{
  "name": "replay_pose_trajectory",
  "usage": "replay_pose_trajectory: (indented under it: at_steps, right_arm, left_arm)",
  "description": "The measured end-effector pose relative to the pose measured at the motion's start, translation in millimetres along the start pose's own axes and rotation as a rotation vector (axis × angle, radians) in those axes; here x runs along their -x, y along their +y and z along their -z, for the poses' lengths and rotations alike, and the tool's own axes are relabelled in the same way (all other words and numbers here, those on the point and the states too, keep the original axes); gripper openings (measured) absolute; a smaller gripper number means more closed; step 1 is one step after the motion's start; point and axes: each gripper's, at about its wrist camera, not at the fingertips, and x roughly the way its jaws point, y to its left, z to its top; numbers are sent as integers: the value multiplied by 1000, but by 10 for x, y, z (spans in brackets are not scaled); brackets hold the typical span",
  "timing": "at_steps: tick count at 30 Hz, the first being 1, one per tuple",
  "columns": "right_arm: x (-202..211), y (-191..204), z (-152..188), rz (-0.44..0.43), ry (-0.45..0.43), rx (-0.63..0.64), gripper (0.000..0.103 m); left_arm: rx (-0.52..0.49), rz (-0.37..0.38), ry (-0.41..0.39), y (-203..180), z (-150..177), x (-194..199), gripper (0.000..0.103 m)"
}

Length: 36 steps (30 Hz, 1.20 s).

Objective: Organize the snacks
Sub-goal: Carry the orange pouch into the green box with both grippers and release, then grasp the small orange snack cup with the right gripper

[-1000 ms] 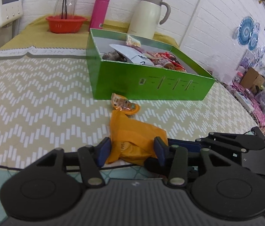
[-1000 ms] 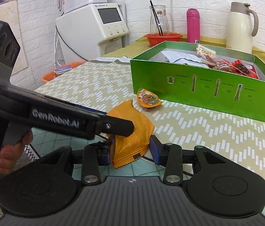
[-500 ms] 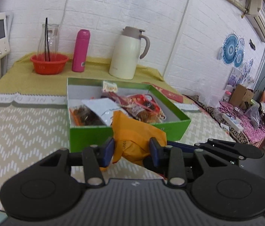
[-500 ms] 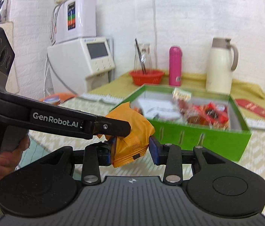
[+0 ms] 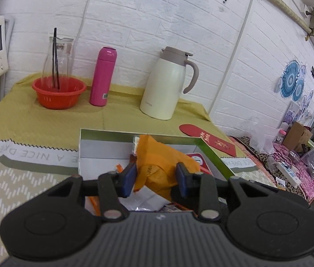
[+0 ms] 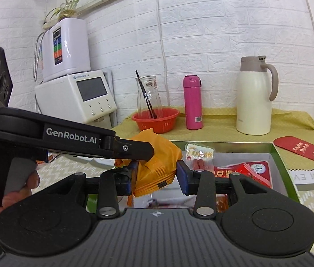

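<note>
Left gripper [image 5: 156, 179]: jaws part-closed, orange packet [image 5: 159, 169] clamped between the pads.
Right gripper [image 6: 157, 179]: jaws half open, same packet gripped.
Packet: held over green box [image 5: 214, 155].

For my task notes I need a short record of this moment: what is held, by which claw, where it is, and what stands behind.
held item: orange packet
held by: left claw and right claw, both closed on it
position: in the air above the open green box
box contents: other snack packets
behind: red basket, pink bottle, cream jug
</note>
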Motion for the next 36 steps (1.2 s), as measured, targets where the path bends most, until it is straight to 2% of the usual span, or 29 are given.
replay_pose_trajectory:
  at_steps: [3, 5, 6, 7, 9, 15, 20, 26, 27, 29, 31, 36]
  right_arm:
    - [-198, -99, 43, -17, 13, -20, 76]
    - [-296, -124, 88, 5, 51, -5, 87]
    - [-312, -124, 112, 18, 67, 18, 98]
    - [-295, -121, 137, 28, 63, 37, 103]
    - [-228, -114, 179, 52, 40, 72, 103]
    - [-107, -96, 214, 64, 44, 85, 103]
    - [-12, -76, 215, 66, 45, 59, 103]
    - [284, 9, 160, 40, 12, 47, 103]
    - [345, 23, 164, 36, 4, 44, 103]
    - [465, 40, 196, 25, -11, 35, 103]
    - [558, 61, 254, 13, -9, 25, 103]
    - [664, 94, 466, -3, 54, -8, 103]
  left_arm:
    - [22, -41, 10, 125, 1, -153, 36]
    - [47, -51, 10, 200, 49, -177, 69]
    - [59, -47, -4, 221, 82, -149, 69]
    - [62, -39, -12, 234, 109, -121, 69]
    - [53, -33, -17, 239, 128, -85, 72]
    - [26, -95, -25, 186, 148, -14, 76]
    - [19, -99, -5, 125, 184, 86, 79]
    - [12, -91, -7, -8, 200, 389, 80]
    - [8, -92, -10, -35, 212, 452, 81]
    - [3, -107, -18, -83, 260, 573, 94]
    - [-3, -106, -33, -117, 340, 693, 94]
    - [5, -73, 21, -103, 602, 846, 94]
